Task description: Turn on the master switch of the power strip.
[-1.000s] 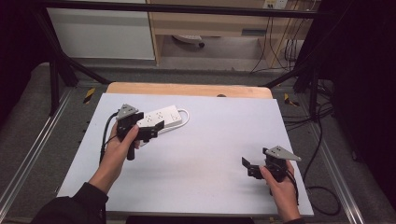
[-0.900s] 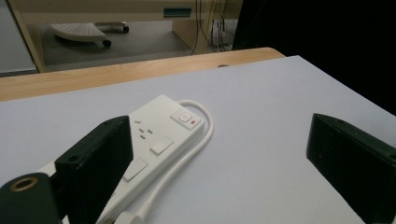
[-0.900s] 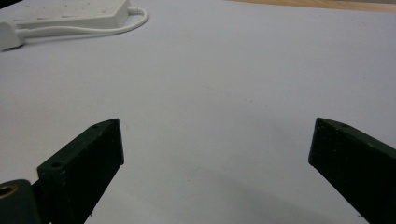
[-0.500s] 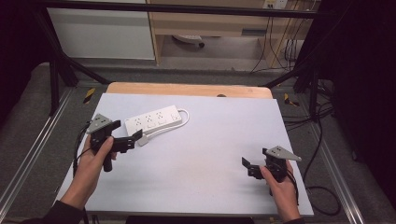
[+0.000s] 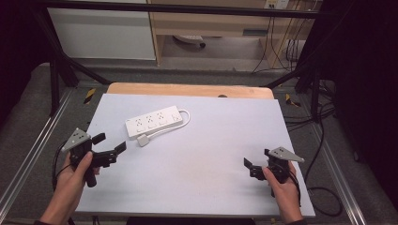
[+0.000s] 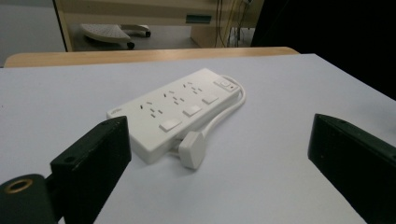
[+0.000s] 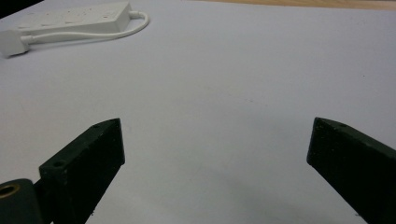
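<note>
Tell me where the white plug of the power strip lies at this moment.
In the high view the white plug lies on the table, left of centre, just in front of the power strip and ahead of the open left gripper.

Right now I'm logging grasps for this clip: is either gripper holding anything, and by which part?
Nothing is held. The left gripper and right gripper both stand open and empty; the white power strip and its plug lie untouched on the table.
</note>
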Demonstrator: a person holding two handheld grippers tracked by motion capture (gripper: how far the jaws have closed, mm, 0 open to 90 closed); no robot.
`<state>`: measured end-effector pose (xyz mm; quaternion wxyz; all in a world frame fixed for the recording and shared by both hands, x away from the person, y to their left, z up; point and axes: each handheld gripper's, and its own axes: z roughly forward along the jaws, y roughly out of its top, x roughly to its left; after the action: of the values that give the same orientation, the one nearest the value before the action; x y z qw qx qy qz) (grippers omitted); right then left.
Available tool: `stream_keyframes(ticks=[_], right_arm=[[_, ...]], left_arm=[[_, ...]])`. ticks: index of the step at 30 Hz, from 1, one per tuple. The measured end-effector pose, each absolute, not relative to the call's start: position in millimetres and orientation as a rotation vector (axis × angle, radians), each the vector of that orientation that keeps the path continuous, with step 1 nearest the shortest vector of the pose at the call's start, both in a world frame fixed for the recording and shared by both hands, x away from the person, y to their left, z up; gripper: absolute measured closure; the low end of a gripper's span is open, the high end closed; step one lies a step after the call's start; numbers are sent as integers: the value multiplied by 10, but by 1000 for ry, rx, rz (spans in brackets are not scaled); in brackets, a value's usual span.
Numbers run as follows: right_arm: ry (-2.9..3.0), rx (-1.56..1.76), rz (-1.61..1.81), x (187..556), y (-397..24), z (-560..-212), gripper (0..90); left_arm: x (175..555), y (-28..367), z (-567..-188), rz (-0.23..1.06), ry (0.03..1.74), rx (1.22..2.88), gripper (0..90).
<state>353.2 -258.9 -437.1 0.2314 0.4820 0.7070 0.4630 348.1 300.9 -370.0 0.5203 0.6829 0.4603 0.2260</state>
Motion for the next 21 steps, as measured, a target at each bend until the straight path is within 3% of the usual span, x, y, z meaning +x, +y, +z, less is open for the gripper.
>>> stream_keyframes(ticks=[21], right_arm=[[1951, 1355, 1226, 3583, -2614, -4404, 44]], left_arm=[[3269, 2973, -4243, 574, 1103, 1706, 85]])
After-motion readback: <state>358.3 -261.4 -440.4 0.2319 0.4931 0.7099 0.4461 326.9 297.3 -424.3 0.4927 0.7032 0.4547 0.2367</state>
